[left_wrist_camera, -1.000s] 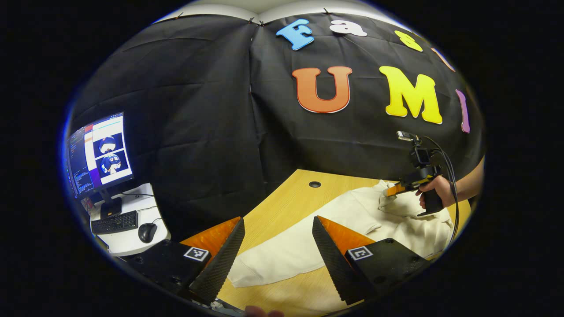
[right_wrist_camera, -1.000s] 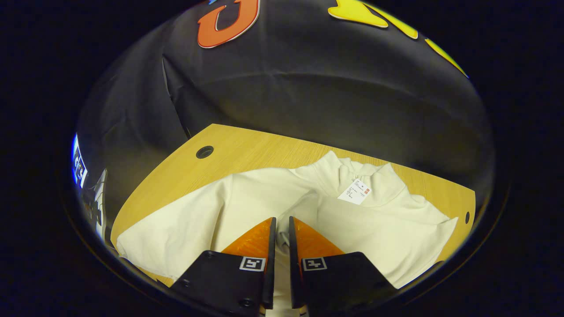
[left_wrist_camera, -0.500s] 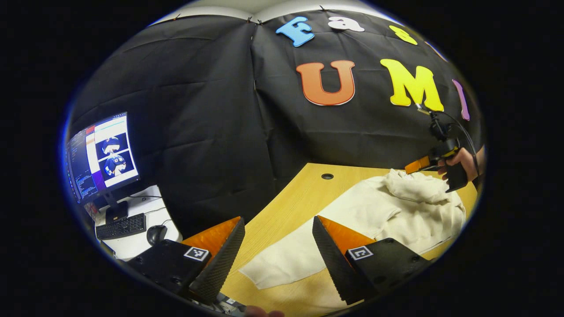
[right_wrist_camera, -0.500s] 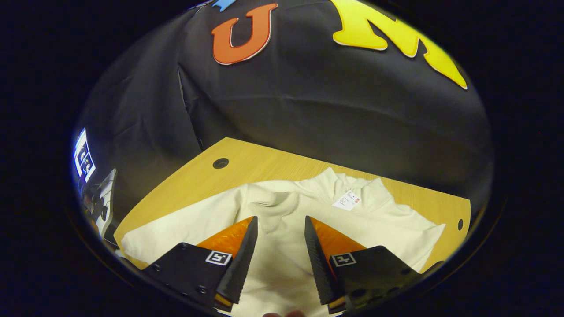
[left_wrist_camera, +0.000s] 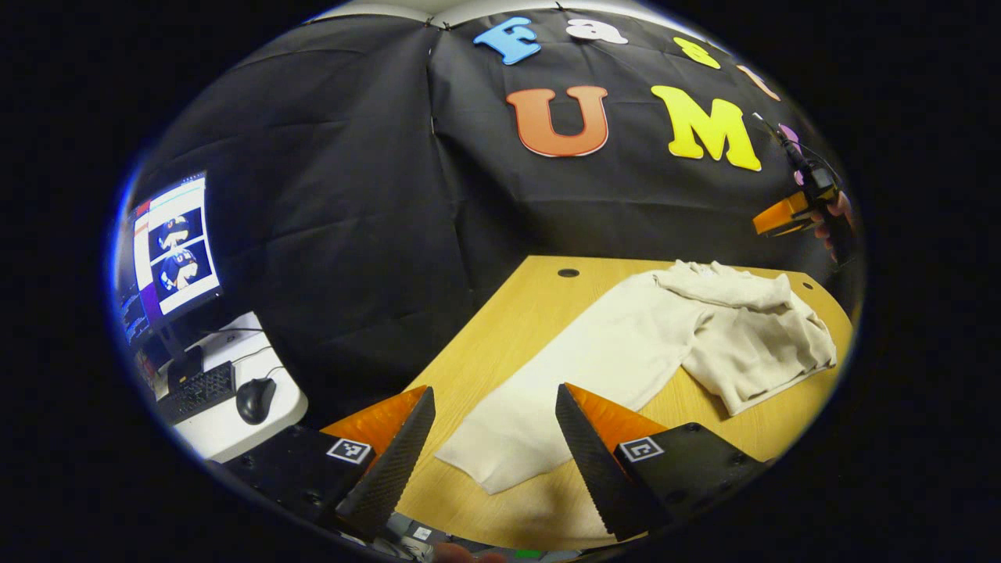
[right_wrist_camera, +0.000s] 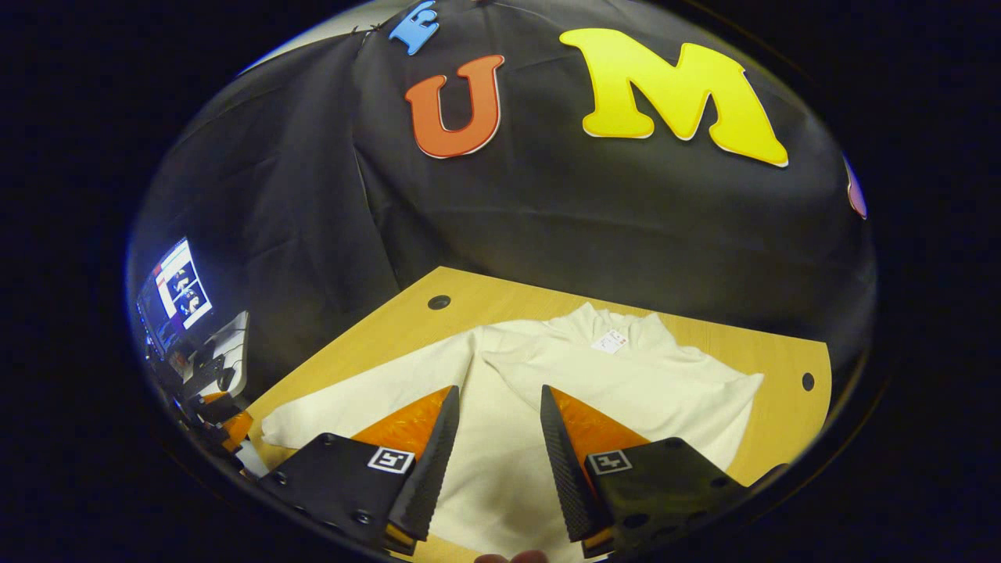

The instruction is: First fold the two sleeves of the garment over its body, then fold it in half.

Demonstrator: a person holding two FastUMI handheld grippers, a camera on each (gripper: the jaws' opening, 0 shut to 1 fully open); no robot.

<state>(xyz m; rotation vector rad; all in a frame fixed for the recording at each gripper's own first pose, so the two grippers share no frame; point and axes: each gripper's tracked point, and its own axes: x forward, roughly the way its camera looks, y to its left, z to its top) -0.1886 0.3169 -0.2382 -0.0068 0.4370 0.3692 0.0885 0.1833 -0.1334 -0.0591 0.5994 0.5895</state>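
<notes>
Wood-grain counter (right_wrist_camera: pixel 407 313) in the black-walled booth, cream garment (right_wrist_camera: pixel 626 375) spread across it.

One sleeve looks folded onto the body; the other sleeve (left_wrist_camera: pixel 547 399) lies stretched flat, its long axis running from the shoulder toward my left claw (left_wrist_camera: pixel 494 438), cuff just ahead of the parted, empty fingers. I judge that sleeve is next (the left hand is plainly nearer). My right claw (right_wrist_camera: pixel 491 438) hovers over the body, spread wide, holding nothing; from the left gripper view it hangs high above the far side. A monitor (left_wrist_camera: pixel 172 254) sits off to the side.

left hand-held gripper (left_wrist_camera: pixel 494 438) agape, right hand-held gripper (right_wrist_camera: pixel 491 438) agape
</notes>
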